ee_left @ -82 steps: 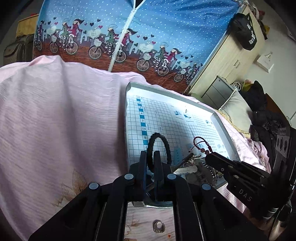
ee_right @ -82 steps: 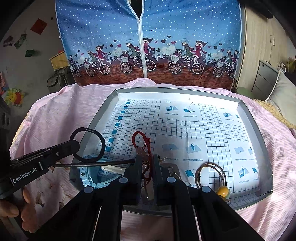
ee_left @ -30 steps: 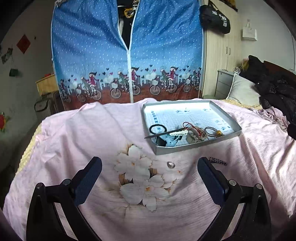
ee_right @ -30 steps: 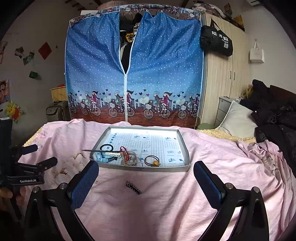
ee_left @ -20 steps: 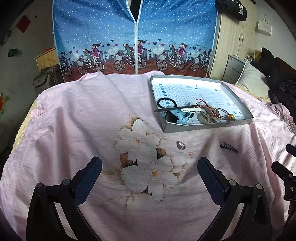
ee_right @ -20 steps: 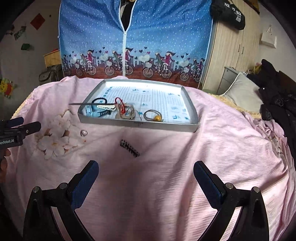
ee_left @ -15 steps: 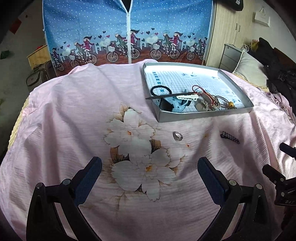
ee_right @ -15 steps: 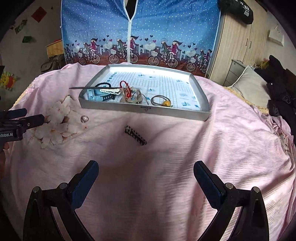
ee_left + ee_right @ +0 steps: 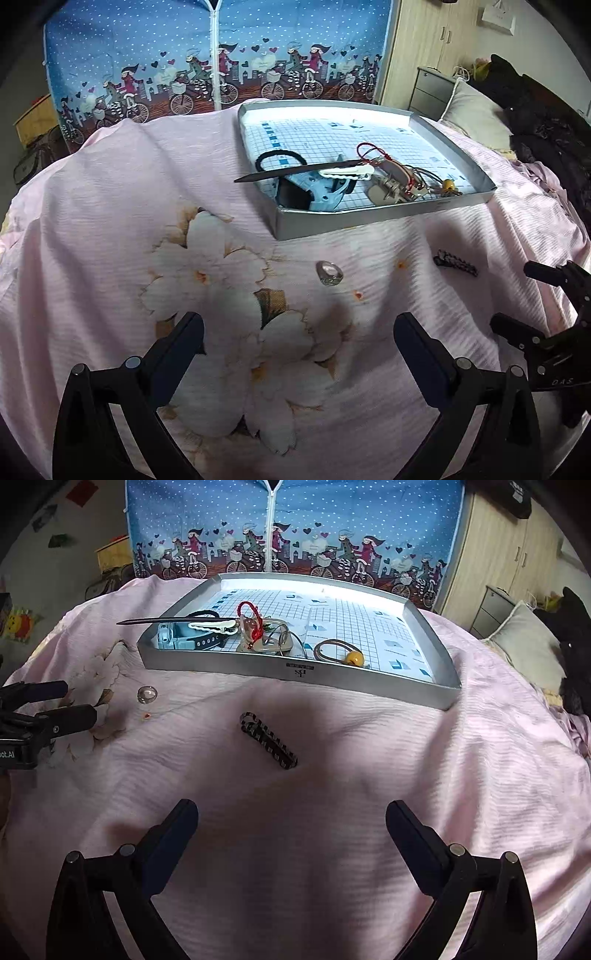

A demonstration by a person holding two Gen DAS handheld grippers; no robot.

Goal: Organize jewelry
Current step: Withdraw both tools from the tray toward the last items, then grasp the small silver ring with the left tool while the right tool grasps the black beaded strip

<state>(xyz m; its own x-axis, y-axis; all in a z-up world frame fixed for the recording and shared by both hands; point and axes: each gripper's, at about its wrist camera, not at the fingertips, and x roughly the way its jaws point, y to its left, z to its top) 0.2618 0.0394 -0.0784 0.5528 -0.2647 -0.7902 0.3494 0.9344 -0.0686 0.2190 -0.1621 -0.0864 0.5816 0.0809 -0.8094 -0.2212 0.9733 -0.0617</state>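
A grey tray (image 9: pixel 384 216) (image 9: pixel 229 663) lined with gridded paper sits on the pink bedspread. In it lie a black hair band (image 9: pixel 280 157), a red cord bracelet (image 9: pixel 251 613), a blue watch (image 9: pixel 321 190), a dark hair stick (image 9: pixel 173 619) poking over the rim, and a ring with a yellow bead (image 9: pixel 341 653). On the cloth in front lie a silver ring (image 9: pixel 328 273) (image 9: pixel 147 694) and a dark hair clip (image 9: pixel 455 261) (image 9: pixel 269 740). My left gripper (image 9: pixel 299 332) hangs open short of the silver ring. My right gripper (image 9: pixel 291 814) hangs open short of the hair clip. Both are empty.
A blue fabric wardrobe (image 9: pixel 295 528) with a bicycle print stands behind the bed. At the right are a wooden cupboard (image 9: pixel 513 554), a grey drawer unit (image 9: pixel 432 88), a pillow (image 9: pixel 476 114) and dark clothes (image 9: pixel 546 122). The bedspread (image 9: pixel 369 775) slopes away at its edges.
Both grippers let go of the hair band and the red bracelet in the tray, opened wide and pulled back. Since then they have come forward and lower toward the ring and hair clip.
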